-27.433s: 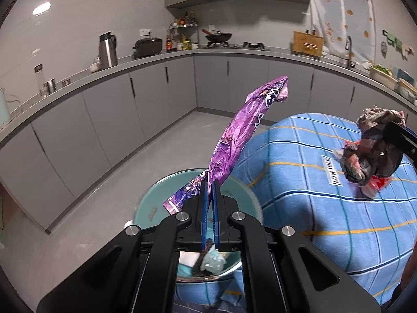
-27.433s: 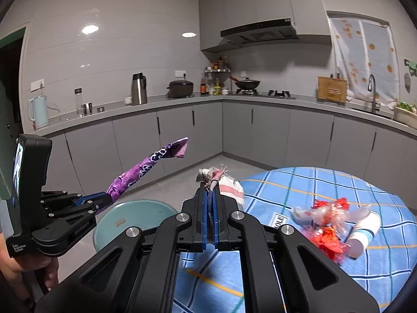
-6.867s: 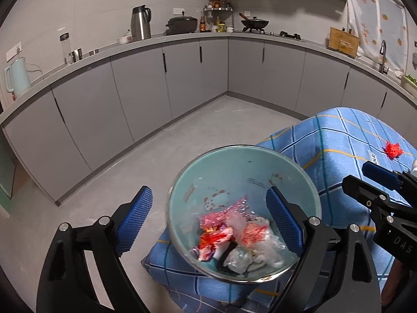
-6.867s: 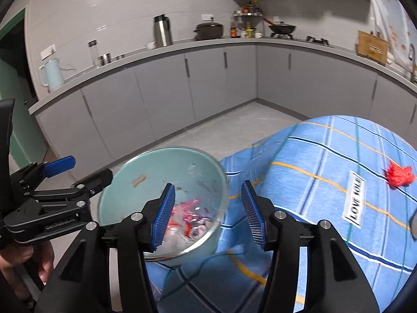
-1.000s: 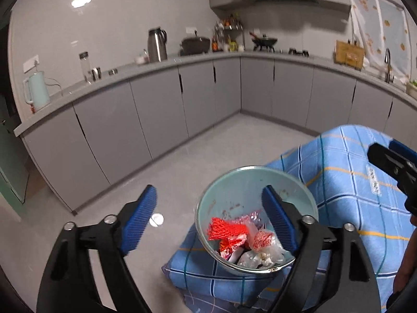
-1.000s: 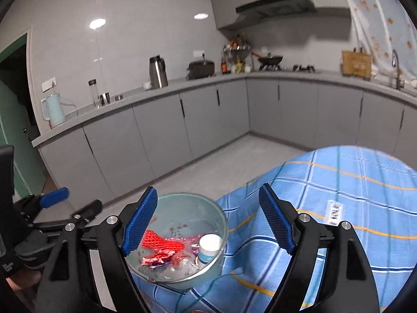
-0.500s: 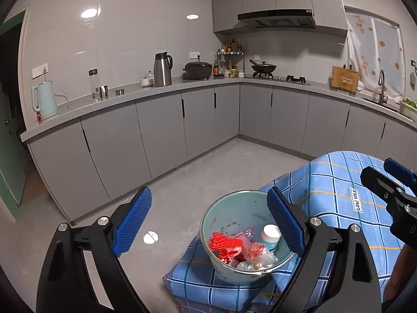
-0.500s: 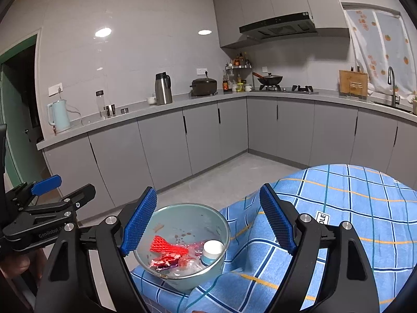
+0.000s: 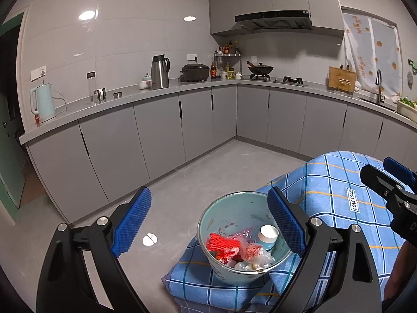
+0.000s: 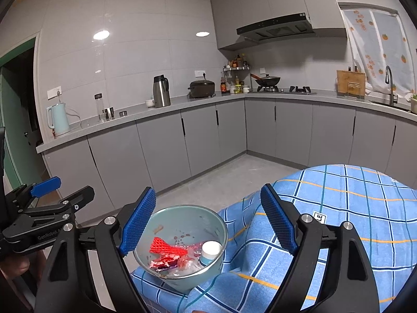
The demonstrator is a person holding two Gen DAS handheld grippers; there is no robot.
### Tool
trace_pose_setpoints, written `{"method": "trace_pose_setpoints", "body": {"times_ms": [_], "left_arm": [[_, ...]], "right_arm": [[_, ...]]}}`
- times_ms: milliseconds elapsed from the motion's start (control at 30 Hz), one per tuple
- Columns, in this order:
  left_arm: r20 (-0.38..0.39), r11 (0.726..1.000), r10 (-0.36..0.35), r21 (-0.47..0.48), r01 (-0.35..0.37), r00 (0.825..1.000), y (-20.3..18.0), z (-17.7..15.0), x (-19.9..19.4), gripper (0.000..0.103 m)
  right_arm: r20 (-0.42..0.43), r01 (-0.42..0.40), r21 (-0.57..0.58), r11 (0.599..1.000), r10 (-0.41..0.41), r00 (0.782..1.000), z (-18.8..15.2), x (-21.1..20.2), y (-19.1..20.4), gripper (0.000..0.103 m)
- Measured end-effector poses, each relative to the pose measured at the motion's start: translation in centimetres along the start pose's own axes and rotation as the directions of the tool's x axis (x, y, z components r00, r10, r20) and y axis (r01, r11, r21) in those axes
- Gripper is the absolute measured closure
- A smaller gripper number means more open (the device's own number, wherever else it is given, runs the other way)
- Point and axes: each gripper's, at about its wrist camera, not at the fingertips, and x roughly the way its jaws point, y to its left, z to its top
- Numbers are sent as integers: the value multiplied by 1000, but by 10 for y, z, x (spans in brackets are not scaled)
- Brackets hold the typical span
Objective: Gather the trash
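1. Hovering above the bowl [image 9: 229, 237], left gripper [image 9: 208, 221] has its jaws spread wide, nothing between the blue pads [image 9: 131, 220].
2. Right gripper [image 10: 208, 219] likewise wide apart and holding nothing, blue pads [image 10: 277, 220] either side of the view down onto the bowl [image 10: 182, 221].
3. Pale teal bowl with metal rim sits at the corner of the table, on the blue checked tablecloth [image 9: 336, 190]; the cloth bunches up around its base.
4. Trash is inside the bowl: red foam net [image 9: 220, 244] on the left, crumpled clear and red wrappers [image 9: 251, 254] toward the front, small white-capped bottle [image 9: 268, 234] leaning against the right wall.
5. Same contents in the right wrist view: red foam net [image 10: 166, 247], wrappers [image 10: 179, 262], white-capped bottle [image 10: 210, 251].
6. Tablecloth [image 10: 351, 208] carries a small white label with black letters [image 9: 352, 203]; no loose trash visible on the part of the cloth in view.
7. Each gripper shows in the other's view: right one at the right edge of the left wrist view, left one at the left edge of the right wrist view, held by a hand [image 10: 14, 266] partly cut off by the frame.
8. Background: grey kitchen cabinets [image 9: 161, 130], countertop with pale blue kettle [image 9: 44, 103], steel thermos [image 9: 159, 71], wok [image 9: 260, 69] on the hob, range hood [image 9: 273, 20].
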Motion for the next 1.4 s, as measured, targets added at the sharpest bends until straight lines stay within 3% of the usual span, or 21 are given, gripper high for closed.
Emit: {"method": "trace_pose_setpoints", "body": {"times_ms": [767, 1400], "left_arm": [[8, 1000, -1, -1, 1, 1000, 0, 1, -3, 5], [-24, 1000, 21, 1, -21, 999, -2, 0, 3, 5]], "right_arm": [[9, 5, 4, 1000, -5, 1000, 4, -6, 0, 19], [19, 15, 5, 1000, -15, 1000, 3, -10, 1, 19]]}}
